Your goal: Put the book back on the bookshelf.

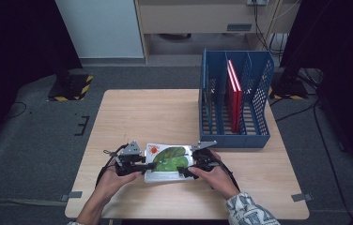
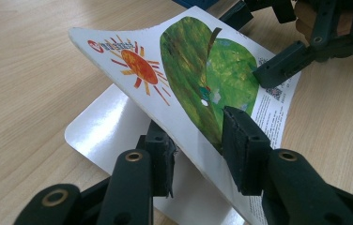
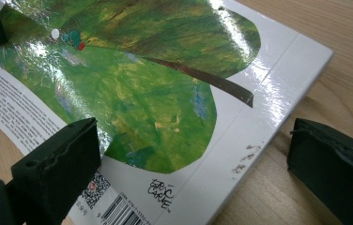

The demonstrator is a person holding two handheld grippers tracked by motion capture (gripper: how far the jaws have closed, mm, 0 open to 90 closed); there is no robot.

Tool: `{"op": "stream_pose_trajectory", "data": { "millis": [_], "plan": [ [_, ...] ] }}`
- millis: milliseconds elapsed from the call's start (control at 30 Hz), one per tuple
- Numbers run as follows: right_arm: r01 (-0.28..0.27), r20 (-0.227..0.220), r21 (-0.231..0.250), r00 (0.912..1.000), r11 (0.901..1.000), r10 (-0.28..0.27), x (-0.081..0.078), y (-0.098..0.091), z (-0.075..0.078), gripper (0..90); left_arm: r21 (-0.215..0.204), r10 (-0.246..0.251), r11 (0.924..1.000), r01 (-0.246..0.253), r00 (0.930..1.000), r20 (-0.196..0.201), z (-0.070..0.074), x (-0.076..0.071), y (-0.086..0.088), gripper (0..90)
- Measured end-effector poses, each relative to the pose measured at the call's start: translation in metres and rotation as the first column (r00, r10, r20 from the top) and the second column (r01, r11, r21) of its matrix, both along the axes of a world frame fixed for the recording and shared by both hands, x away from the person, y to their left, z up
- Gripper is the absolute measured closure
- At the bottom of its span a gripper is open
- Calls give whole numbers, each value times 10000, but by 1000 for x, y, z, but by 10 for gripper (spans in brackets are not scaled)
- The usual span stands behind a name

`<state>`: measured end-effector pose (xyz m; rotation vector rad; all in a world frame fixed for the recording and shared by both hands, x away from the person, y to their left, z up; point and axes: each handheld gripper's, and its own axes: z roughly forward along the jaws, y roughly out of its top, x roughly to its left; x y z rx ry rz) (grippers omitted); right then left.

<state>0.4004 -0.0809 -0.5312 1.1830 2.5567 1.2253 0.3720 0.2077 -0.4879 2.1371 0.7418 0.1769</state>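
Nearest the person, the left tool [image 2: 198, 154] pinches the lifted cover of a picture book [image 1: 167, 161], peeling it up off the white page beneath; the right tool [image 3: 212, 164] stands spread around the book's spine edge, one jaw on the cover. The book lies on the surface [image 1: 165, 112], glossy, with a green leaf and orange sun. Filing it in the blue rack [image 1: 259, 136] beside the red books [image 1: 234, 93] seems left to do

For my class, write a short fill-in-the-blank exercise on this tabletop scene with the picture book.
1. The book cover shows a large green ____.
2. The left gripper pinches the lifted ____ of the book.
3. The two red books stand in a ____ file rack.

Missing words: leaf; cover; blue
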Motion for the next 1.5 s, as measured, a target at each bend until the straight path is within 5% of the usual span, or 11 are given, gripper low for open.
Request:
{"op": "stream_pose_trajectory", "data": {
  "millis": [200,467,933,1500],
  "plan": [
    [-214,-250,86,9995,9997,216,5,1,1,21,161,-125,9998,118,9990,424,4,-5,-2,649],
    [-351,-467,392,9982,9986,369,9,-2,2,85,110,-74,9999,70,9993,358,3,-3,1,650],
    [59,910,43,9958,10000,-63,7,1,19,225,-167,695,9975,-691,9973,230,-1,12,11,654],
    [407,1623,57,9859,9992,-410,17,9,45,227,-2,1410,9900,-1414,9877,678,-2,26,12,646]
  ]
}}
